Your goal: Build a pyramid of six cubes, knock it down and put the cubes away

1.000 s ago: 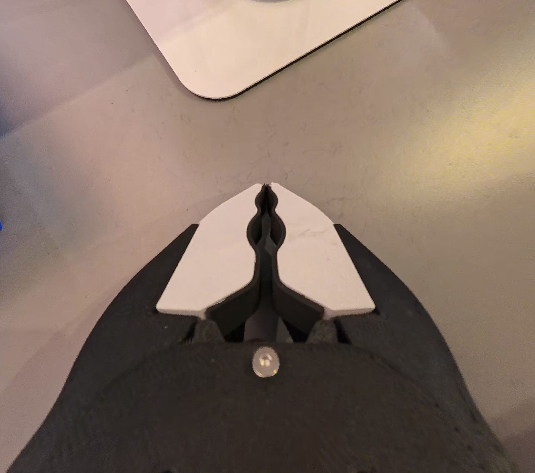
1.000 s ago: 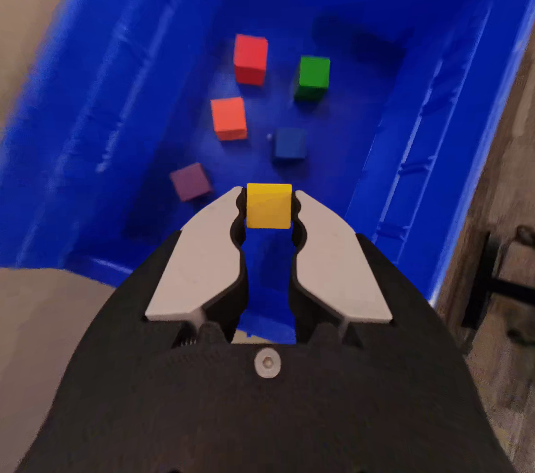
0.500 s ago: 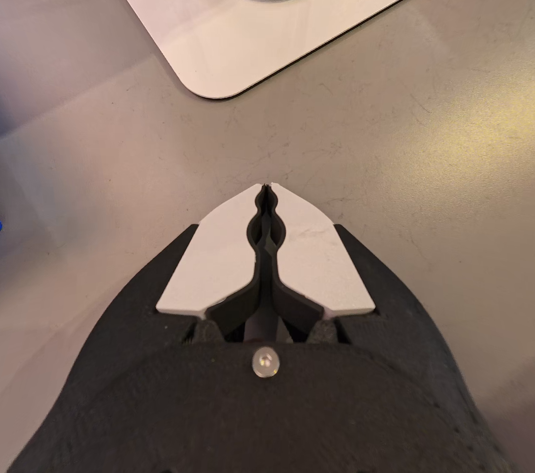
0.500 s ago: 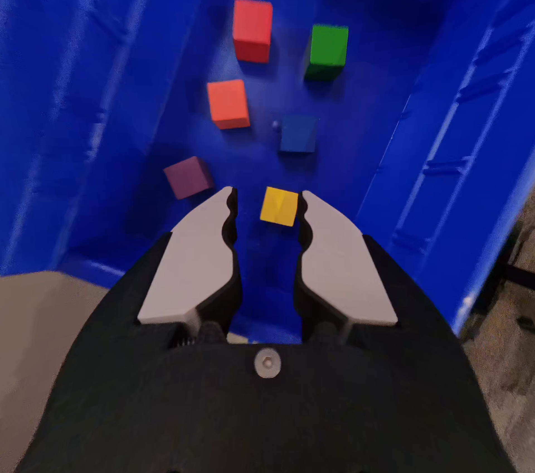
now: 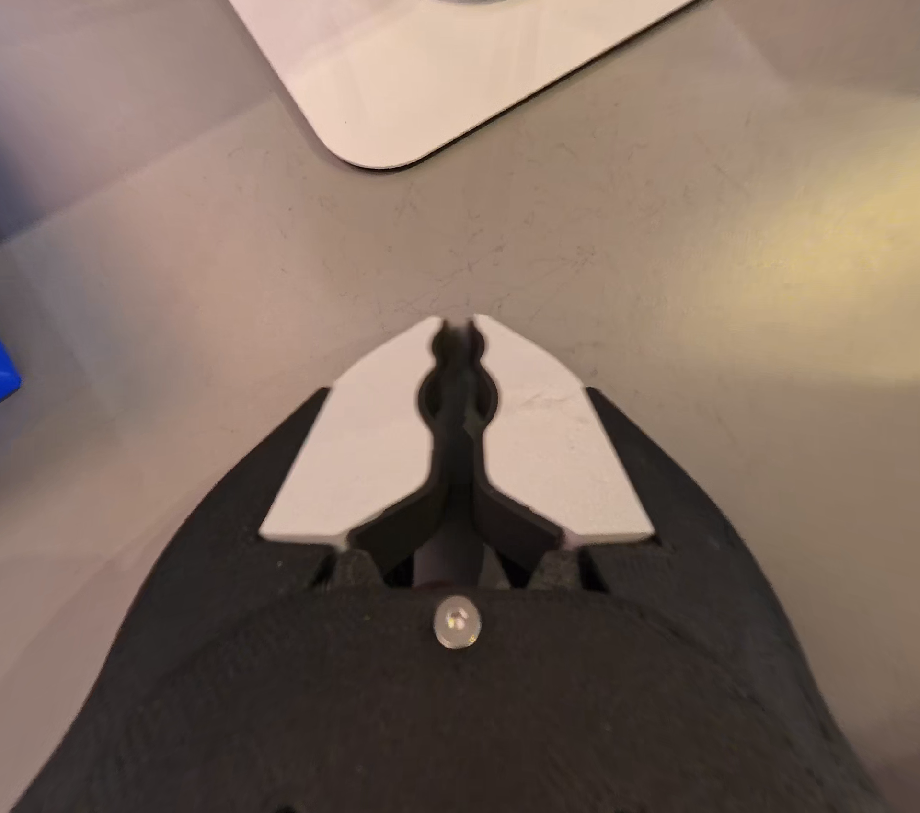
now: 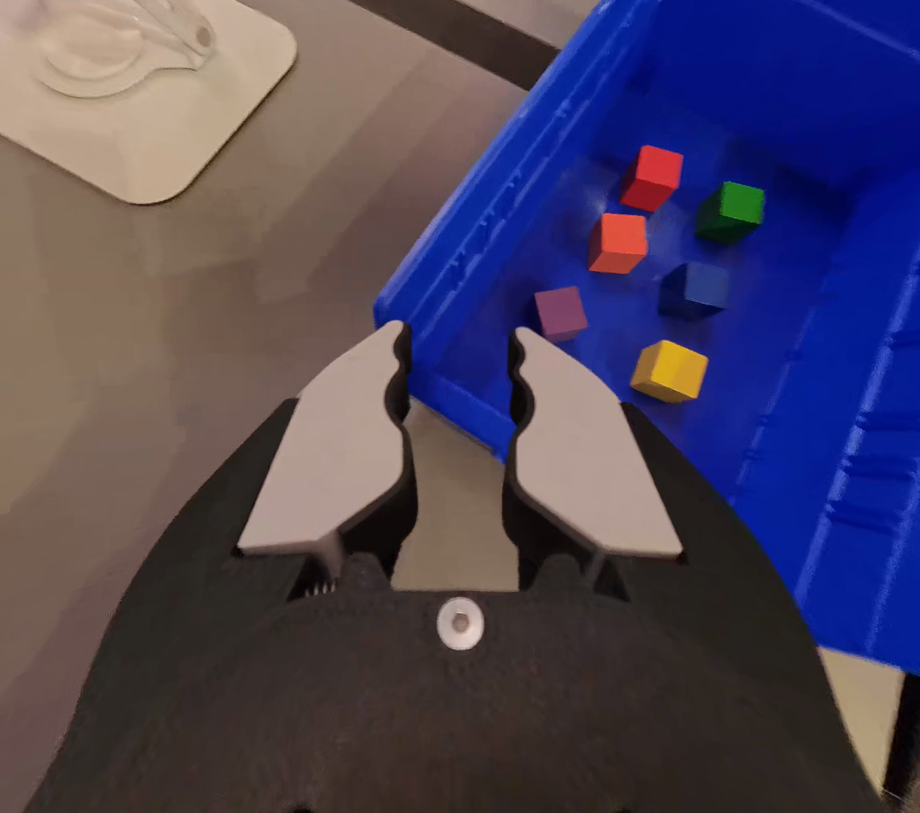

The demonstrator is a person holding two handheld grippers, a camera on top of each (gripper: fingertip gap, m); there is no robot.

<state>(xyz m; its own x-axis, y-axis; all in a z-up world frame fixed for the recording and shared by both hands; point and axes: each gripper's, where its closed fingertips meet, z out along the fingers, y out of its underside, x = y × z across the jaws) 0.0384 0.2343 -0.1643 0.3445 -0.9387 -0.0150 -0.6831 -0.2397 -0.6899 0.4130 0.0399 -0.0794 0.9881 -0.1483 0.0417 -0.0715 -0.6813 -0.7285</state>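
Right wrist view: right gripper (image 6: 458,336) released, empty, at the blue bin's (image 6: 448,271) near corner. All six cubes (image 6: 669,371) lie inside, to its right. Left gripper (image 5: 459,325) barely parted, empty, over the table (image 5: 647,241).

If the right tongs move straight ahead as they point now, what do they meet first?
Probably the near corner of the blue plastic bin, which lies between the open right tongs. Depth is unclear; they may pass above its rim.

The blue plastic bin (image 6: 776,465) runs past the right edge; the white stand base plate (image 5: 498,57) is cut off at the top.
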